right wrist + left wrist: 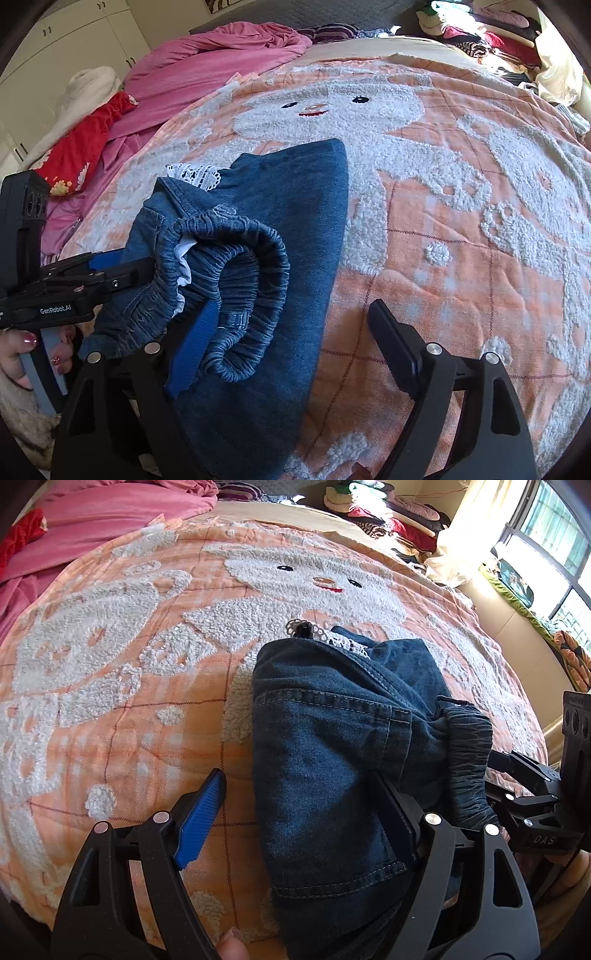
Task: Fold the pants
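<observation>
While both lie spread around the jeans (332,738): left tool (66,291) marked "GenRobot.AI", right tool (532,812) "DAS".

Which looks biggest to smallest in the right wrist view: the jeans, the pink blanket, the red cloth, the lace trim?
1. jeans, though they lie nearest the camera, which inflates them.
2. pink blanket, farther off, so it may truly be larger.
3. red cloth.
4. lace trim, clearly smallest.
</observation>
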Tool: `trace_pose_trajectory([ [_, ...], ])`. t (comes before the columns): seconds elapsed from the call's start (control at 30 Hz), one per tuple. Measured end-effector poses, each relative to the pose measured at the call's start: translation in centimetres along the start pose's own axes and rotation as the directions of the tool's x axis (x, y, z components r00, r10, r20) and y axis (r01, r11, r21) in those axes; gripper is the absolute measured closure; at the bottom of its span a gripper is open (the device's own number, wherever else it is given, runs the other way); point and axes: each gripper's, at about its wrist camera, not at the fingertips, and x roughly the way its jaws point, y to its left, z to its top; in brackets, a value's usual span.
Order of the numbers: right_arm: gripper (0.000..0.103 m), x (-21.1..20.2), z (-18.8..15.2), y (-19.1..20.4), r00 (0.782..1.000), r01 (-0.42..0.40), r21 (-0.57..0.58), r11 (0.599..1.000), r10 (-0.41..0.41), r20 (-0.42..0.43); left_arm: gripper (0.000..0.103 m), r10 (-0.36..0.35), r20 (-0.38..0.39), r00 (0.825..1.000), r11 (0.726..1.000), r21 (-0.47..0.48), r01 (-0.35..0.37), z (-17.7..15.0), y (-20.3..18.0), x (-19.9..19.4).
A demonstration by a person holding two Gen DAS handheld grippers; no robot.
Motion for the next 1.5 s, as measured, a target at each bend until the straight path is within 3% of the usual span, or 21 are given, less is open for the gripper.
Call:
trace_pose_trajectory([
  [0.27,0.023,0.7,0.2,0.1,0.999,-0.041,-0.006,0.999,0.041,0.004,0.031,0.0,0.007,1.0,1.0,0.0,0.0,0.2,-0.2,0.4],
  [0.43,0.036,1.1,0.3,0.4,0.996,-0.085,-0.014,0.996,0.086,0.004,0.032,-0.007,0.015,1.0,1.0,0.003,0.007,0.2,-0.4,0.4],
  [0.5,0.043,1.1,0.3,0.6,0.995,-0.102,-0.013,0.995,0.102,0.005,0.044,-0.024,0.016,1.0,1.0,0.005,0.024,0.2,-0.6,0.4],
  [0.57,0.048,1.1,0.3,0.7,0.994,-0.108,-0.016,0.994,0.108,0.008,0.05,-0.03,0.02,0.999,0.999,0.015,0.029,0.1,-1.1,0.4],
  [0.6,0.056,1.0,0.3,0.8,0.993,-0.113,-0.018,0.993,0.114,0.011,0.055,-0.029,0.023,0.999,0.999,0.023,0.029,0.0,-1.3,0.3],
  [0.83,0.068,-0.1,0.3,2.1,0.992,-0.12,-0.048,0.992,0.122,0.042,0.064,-0.023,0.048,0.999,0.999,0.033,0.022,0.0,-2.1,-0.8],
  [1.13,0.071,-2.7,2.0,4.0,0.985,-0.123,-0.106,0.987,0.135,0.11,0.069,-0.033,0.101,0.994,0.999,0.029,0.03,1.1,-2.5,-3.2],
  [1.5,0.071,-2.1,5.7,4.8,0.983,-0.094,-0.141,0.986,0.114,0.145,0.069,-0.021,0.175,0.984,0.999,0.029,0.016,4.5,-2.2,-4.5],
])
